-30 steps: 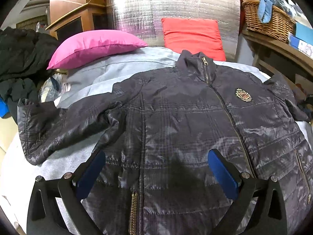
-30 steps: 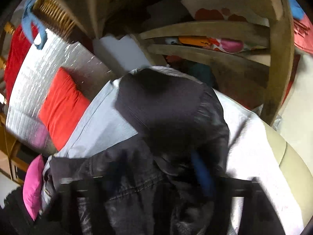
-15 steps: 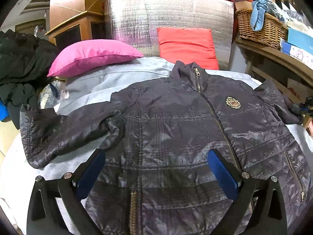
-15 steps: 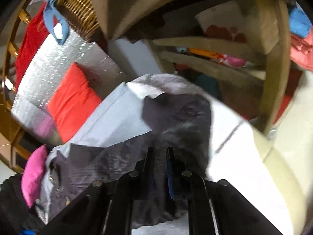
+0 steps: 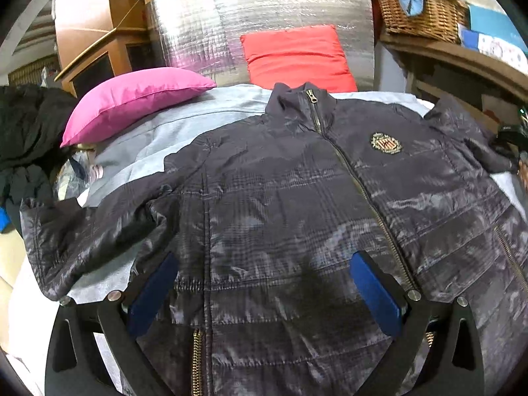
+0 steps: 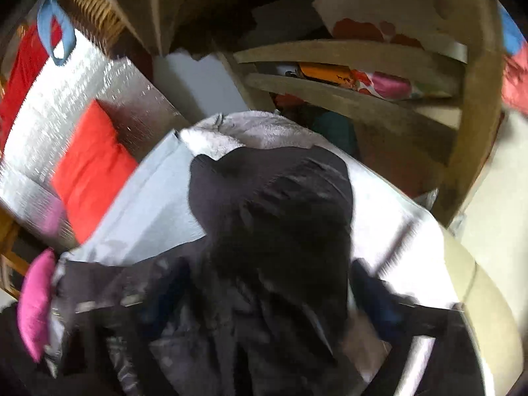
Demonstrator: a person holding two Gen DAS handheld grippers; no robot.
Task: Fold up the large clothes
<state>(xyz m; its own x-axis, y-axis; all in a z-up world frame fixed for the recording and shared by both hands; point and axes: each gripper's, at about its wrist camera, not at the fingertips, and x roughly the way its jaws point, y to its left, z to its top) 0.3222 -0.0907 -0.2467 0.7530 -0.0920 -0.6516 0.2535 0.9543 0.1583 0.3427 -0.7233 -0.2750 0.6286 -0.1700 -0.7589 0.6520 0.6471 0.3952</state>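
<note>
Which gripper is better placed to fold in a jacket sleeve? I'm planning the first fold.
Right, probably: the right gripper sits over the sleeve, jaws just opened. The left gripper hovers over the jacket body.

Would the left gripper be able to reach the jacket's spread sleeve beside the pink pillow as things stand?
Probably yes: the left gripper hangs open over the jacket, and its sleeve lies flat and uncovered on the sheet, apart from the pink pillow.

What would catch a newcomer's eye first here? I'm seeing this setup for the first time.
A dark quilted jacket lies zipped and spread front-up across the pale bed cover, a gold crest on its chest. Behind it a pink pillow sits at the left and a red cushion leans on silver insulation sheeting.
</note>
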